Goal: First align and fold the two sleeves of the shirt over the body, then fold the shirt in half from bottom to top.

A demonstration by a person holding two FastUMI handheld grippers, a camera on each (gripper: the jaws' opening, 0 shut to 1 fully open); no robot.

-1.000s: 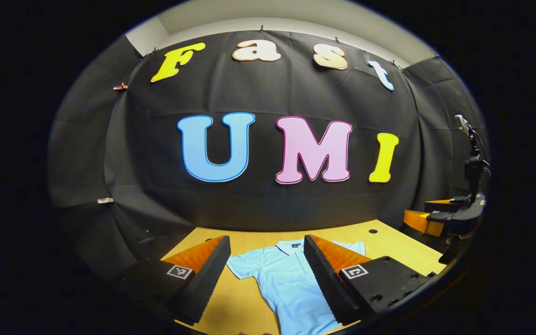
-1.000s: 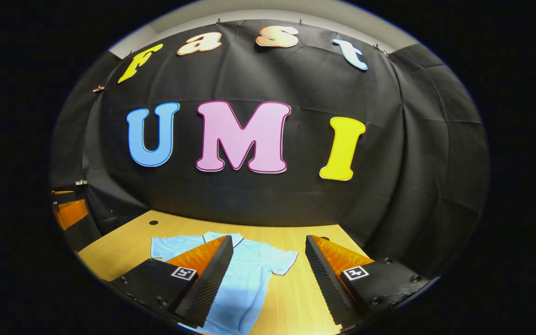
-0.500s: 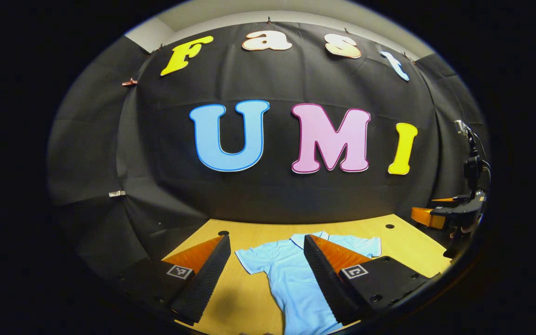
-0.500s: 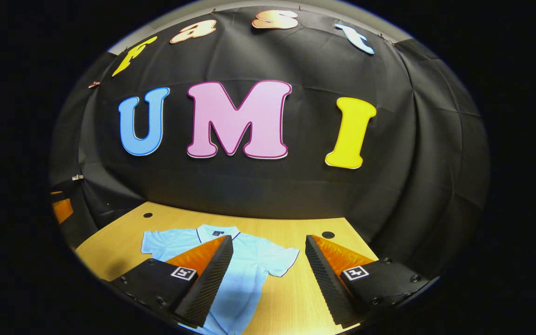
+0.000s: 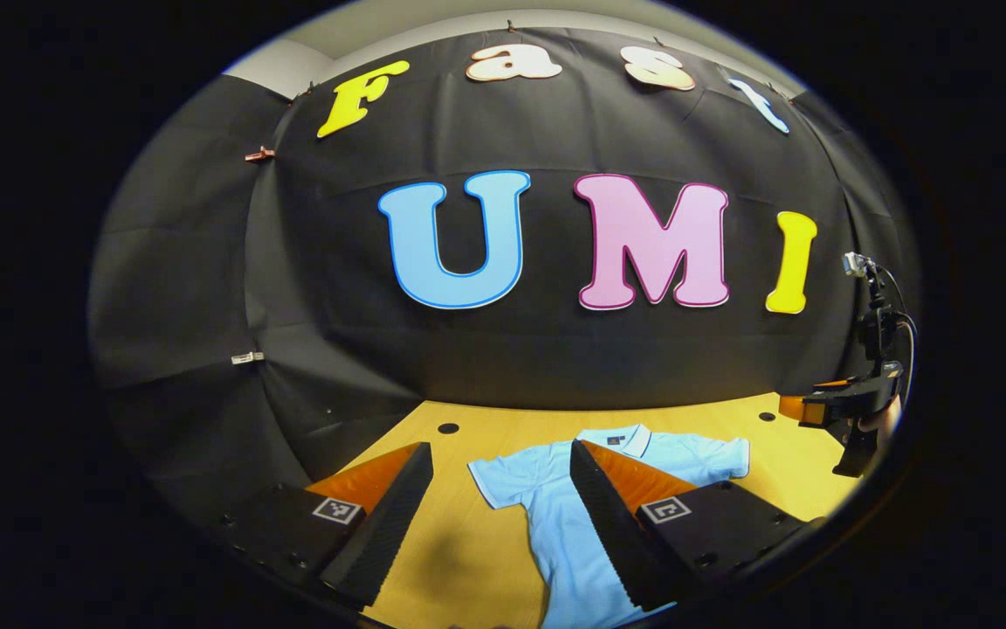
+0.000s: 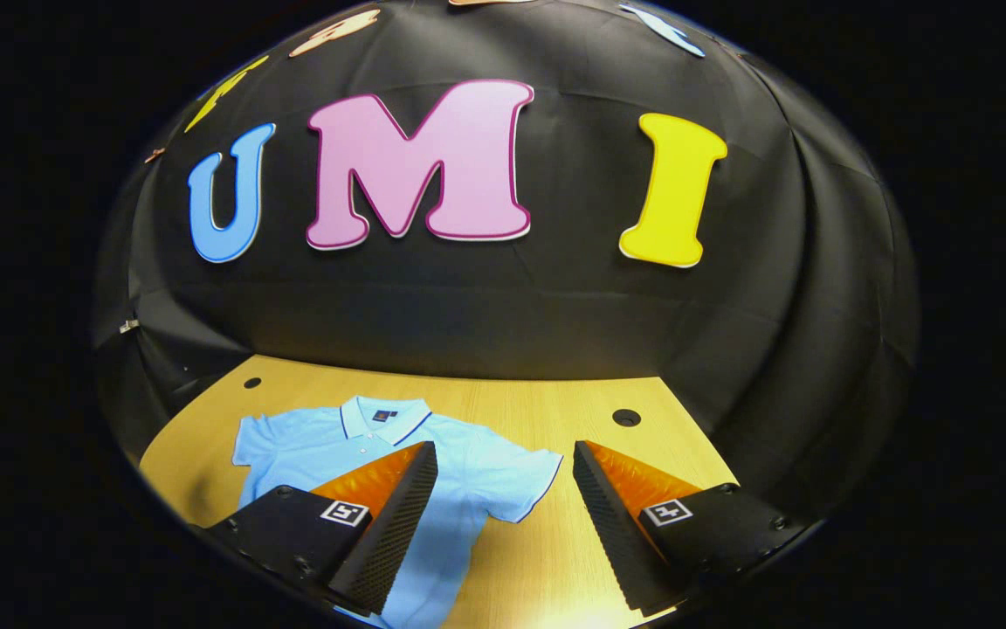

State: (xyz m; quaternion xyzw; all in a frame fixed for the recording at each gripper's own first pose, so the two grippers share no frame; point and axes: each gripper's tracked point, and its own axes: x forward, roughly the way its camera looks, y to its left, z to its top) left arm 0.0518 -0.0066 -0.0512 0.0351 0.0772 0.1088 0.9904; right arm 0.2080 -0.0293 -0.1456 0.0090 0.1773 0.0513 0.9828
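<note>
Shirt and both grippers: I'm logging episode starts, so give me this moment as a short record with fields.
garment: light blue polo shirt, lying flat on the wooden table, collar toward the wall
sleeves: both spread out, not yet folded
left gripper: open, above the table, holding nothing
right gripper: open, above the table, holding nothing
table holes: one beyond the shirt's sleeve
task progress: no fold made yet

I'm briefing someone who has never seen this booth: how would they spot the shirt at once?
Start from the wooden table at the foot of the black cloth wall. The shirt lies flat on it, collar toward the wall, both short sleeves spread out unfolded. It is light blue, with a dark-trimmed collar, the sole garment there; both grippers hover open above it.
</note>
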